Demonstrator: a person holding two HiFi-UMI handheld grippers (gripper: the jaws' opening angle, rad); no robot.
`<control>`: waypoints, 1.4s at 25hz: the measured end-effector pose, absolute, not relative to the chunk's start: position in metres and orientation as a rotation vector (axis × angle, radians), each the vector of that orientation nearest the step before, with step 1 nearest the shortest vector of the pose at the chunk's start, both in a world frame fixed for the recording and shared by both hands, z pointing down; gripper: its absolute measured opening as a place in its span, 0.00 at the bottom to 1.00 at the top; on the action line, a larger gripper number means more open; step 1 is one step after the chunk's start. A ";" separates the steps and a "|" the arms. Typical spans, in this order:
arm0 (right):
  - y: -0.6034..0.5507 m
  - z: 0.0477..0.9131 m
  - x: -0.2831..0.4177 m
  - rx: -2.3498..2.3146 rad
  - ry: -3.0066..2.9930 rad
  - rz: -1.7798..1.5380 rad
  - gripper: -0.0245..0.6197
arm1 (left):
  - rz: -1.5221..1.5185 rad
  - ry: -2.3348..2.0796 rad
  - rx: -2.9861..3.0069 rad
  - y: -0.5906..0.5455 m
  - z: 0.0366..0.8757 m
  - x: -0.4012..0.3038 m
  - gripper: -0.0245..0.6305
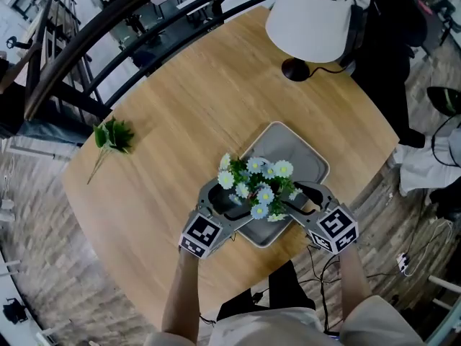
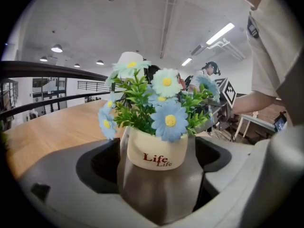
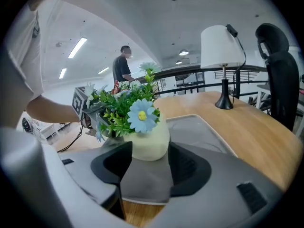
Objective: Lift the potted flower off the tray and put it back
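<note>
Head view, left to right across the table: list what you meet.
Leafy green sprig → left gripper → potted flower → right gripper. The tray and lamp overlap these, so they are left out.

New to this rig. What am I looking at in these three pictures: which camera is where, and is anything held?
There is no robot: a person holds a two-jaw gripper in each hand. The head view comes from a camera on the person's head, looking down on a round wooden table. The other two views come from cameras riding on the left gripper and the right gripper, each looking along its own jaws. On the table are a grey tray, a lamp and a loose green sprig. The potted flower stands on the tray. Both grippers flank it with their jaws open, so nothing appears to be held.
</note>
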State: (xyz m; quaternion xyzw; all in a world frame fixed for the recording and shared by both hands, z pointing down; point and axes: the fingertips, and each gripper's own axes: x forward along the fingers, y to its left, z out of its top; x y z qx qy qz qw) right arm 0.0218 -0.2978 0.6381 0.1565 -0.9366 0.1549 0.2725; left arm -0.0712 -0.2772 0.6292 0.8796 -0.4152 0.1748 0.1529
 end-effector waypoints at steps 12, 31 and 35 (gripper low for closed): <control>-0.298 0.654 0.007 0.217 -2.527 0.333 0.49 | 0.583 -1.052 2.575 -0.284 0.643 -0.062 0.83; -0.288 0.658 -0.013 0.178 -2.464 0.185 0.49 | 0.664 -1.118 2.532 -0.289 0.647 -0.061 0.80; -0.284 0.656 -0.014 0.180 -2.459 0.191 0.49 | 0.637 -1.137 2.521 -0.287 0.645 -0.062 0.80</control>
